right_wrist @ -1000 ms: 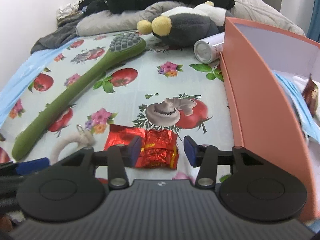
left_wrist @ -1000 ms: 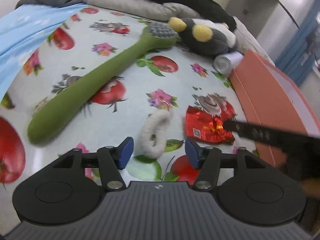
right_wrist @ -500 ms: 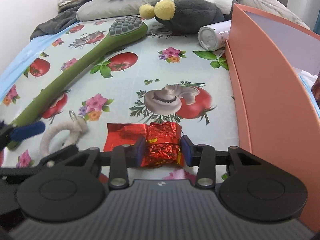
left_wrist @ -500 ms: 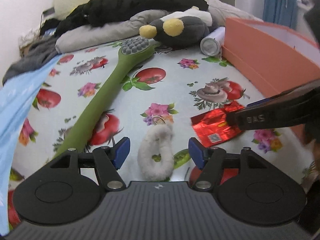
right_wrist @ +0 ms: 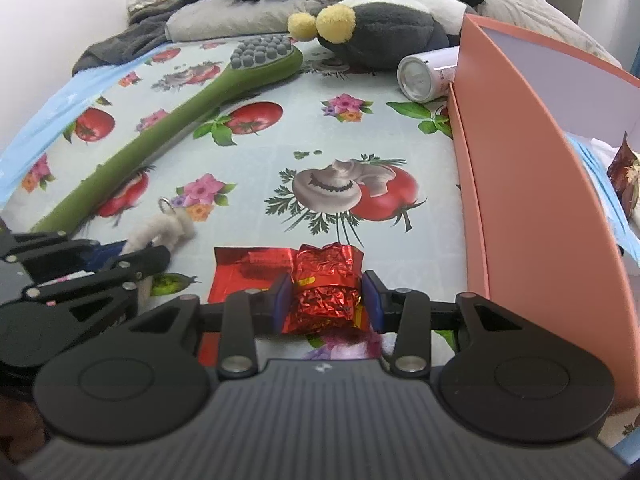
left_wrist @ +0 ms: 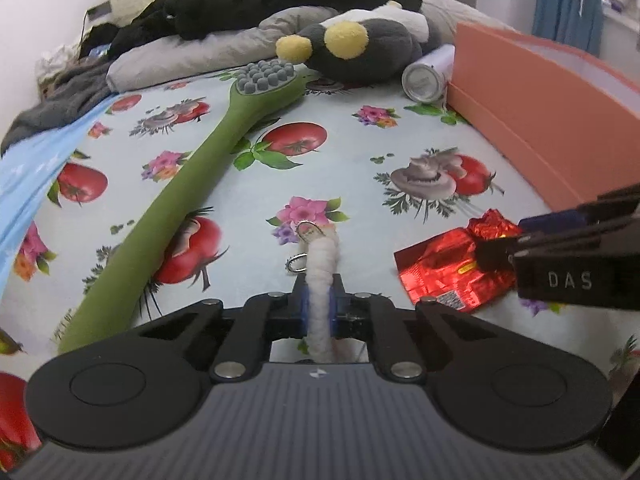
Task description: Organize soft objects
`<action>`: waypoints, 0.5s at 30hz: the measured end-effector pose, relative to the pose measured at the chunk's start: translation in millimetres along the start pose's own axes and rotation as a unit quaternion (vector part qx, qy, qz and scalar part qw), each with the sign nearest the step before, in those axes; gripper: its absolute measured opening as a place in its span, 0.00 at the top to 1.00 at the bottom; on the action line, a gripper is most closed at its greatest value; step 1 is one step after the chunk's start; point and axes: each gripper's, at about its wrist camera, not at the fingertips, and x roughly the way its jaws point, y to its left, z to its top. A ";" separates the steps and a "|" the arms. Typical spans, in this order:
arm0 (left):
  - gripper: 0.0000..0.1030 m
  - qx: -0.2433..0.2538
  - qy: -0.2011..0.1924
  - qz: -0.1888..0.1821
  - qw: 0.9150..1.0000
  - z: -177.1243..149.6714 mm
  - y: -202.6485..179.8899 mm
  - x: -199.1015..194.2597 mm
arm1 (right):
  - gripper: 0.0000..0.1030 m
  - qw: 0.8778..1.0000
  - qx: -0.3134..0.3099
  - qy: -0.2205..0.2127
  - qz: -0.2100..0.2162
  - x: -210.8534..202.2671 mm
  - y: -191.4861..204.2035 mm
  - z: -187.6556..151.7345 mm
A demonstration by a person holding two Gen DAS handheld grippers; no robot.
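My left gripper (left_wrist: pixel 319 304) is shut on a white fluffy keychain (left_wrist: pixel 322 264) with metal rings, lying on the fruit-print bedsheet; it also shows in the right wrist view (right_wrist: pixel 160 230). My right gripper (right_wrist: pixel 326 300) is shut on a crumpled red foil packet (right_wrist: pixel 324 280), also seen in the left wrist view (left_wrist: pixel 448 264). A long green massage brush (left_wrist: pixel 200 184) lies diagonally at left. A grey plush with yellow ears (left_wrist: pixel 360 52) lies at the back.
An orange box (right_wrist: pixel 520 184) stands at the right, with blue cloth and a brown packet (right_wrist: pixel 624 176) inside. A white can (right_wrist: pixel 424 74) lies by its far corner. Pillows and dark clothes (left_wrist: pixel 260 8) pile at the bed's head. A blue cloth (left_wrist: pixel 28 172) lies left.
My left gripper closed on the white keychain. My right gripper closed further on the red foil packet, crumpling it.
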 end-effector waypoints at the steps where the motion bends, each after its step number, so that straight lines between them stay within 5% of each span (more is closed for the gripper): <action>1: 0.89 -0.006 -0.002 0.000 1.000 0.3 0.9 -2.2 | 0.60 1.000 0.002 -0.002 0.002 -2.8 -0.4 0.1; 9: 0.89 -0.095 -0.013 -0.020 0.995 11.8 16.7 -41.0 | 0.60 1.000 0.008 -0.030 0.006 -37.8 2.3 1.4; 15: 0.89 -0.113 -0.040 -0.033 0.992 26.4 14.2 -86.6 | 0.60 0.998 0.015 -0.060 0.009 -78.2 4.3 4.1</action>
